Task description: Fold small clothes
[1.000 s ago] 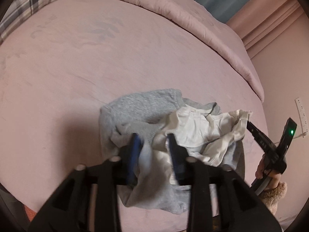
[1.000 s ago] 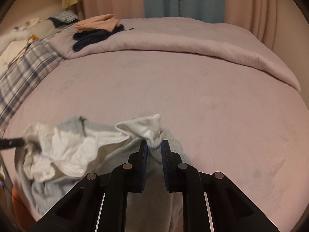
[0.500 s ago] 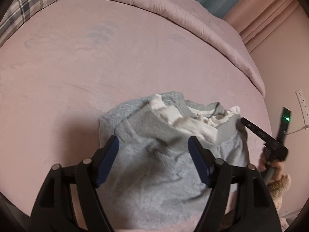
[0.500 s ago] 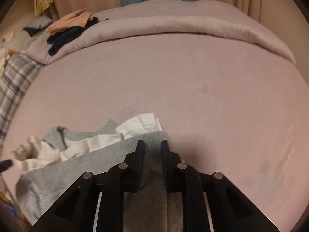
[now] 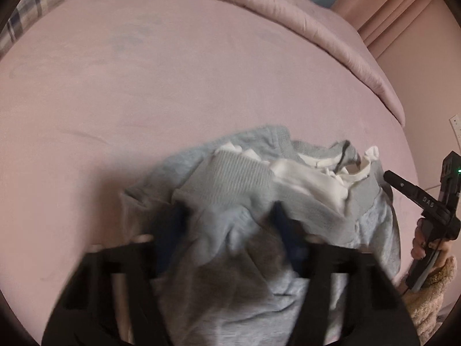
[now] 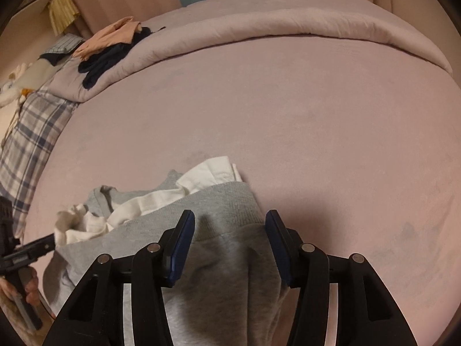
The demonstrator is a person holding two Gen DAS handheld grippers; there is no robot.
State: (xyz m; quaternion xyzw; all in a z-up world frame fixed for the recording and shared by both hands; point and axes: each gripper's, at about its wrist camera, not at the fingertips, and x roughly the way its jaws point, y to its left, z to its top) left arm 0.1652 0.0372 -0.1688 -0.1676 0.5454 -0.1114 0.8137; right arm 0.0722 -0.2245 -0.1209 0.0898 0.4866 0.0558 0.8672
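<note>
Near the bed's (image 6: 331,121) front edge lies the grey sweatshirt (image 6: 222,259) with white lining, wide pink sheet free beyond. Right tongs (image 6: 230,245) have just been opening, released astride its ribbed hem; left tongs (image 5: 230,230), just closing, pinch bunched cloth.

You're working in dim, warm indoor light that turns the wide pink plush bedspread (image 6: 317,121) dull and slightly grainy. Your left wrist view is motion-smeared at 6 o'clock: the black two-finger left gripper (image 5: 230,225) and the crumpled grey knit sweatshirt (image 5: 236,178) beneath it lose their edges. Your right view stays sharp, with soft shadow at 5 o'clock. Both lenses bow the scene and go black at the corners.
</note>
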